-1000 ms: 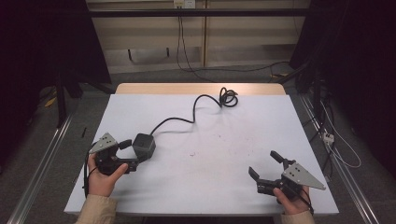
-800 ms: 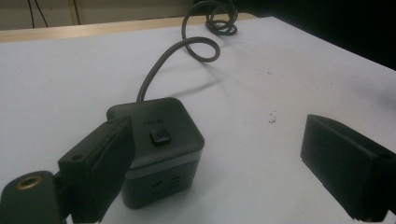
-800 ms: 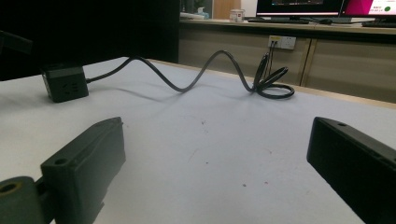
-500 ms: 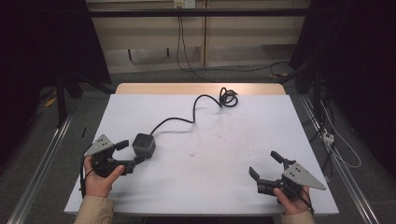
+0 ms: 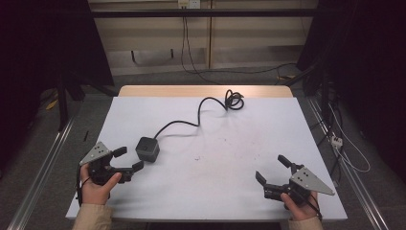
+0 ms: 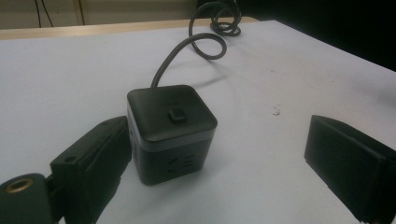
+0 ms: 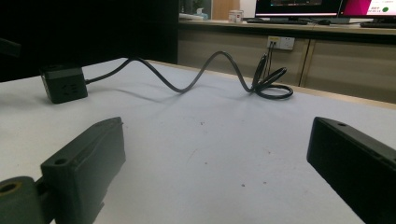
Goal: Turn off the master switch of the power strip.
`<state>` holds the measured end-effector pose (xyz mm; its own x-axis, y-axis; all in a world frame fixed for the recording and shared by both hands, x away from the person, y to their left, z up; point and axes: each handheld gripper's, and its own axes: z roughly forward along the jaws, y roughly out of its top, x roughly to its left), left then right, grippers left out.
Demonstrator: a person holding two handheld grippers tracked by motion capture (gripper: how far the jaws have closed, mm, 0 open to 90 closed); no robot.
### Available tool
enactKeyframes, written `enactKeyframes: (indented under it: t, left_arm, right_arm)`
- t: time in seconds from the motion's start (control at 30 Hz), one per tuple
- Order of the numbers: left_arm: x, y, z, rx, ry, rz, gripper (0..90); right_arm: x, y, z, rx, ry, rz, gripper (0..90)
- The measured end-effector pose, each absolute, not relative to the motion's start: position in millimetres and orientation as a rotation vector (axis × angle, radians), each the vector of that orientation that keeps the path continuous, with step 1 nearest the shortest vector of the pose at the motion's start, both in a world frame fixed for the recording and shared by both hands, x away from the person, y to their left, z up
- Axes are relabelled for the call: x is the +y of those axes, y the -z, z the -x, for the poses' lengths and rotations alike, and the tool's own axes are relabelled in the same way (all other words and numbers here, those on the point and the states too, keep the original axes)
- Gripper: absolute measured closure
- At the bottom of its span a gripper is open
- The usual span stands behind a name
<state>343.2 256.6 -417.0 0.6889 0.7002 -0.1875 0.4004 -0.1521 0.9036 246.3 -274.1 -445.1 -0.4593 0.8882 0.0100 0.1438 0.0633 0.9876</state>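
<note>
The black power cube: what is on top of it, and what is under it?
On top of the power cube sits one small dark button. It stands on the white table; its underside is covered, so nothing can be told there.

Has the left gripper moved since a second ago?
Yes. The left gripper has drawn back toward the table's near edge, away from the black power cube, which stays put.

dim room with dark surroundings; the white tabletop (image 5: 230,143) is evenly lit from above, with faint glare toward its far edge. the cube socket (image 6: 170,130) and its cable (image 7: 196,74) cast soft shadows. in both gripper views the near black jaws are blurred.
</note>
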Motion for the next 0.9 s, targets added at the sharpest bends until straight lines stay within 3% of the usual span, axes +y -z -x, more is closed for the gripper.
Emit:
enactKeyframes:
  t: [0.9]
  left_arm:
    - [275.1,428.5,-335.8,0.889,-0.313,-1.763,6.5]
  right_arm:
    - [-273.9,446.0,-246.8,1.699,-1.45,-1.033,3.8]
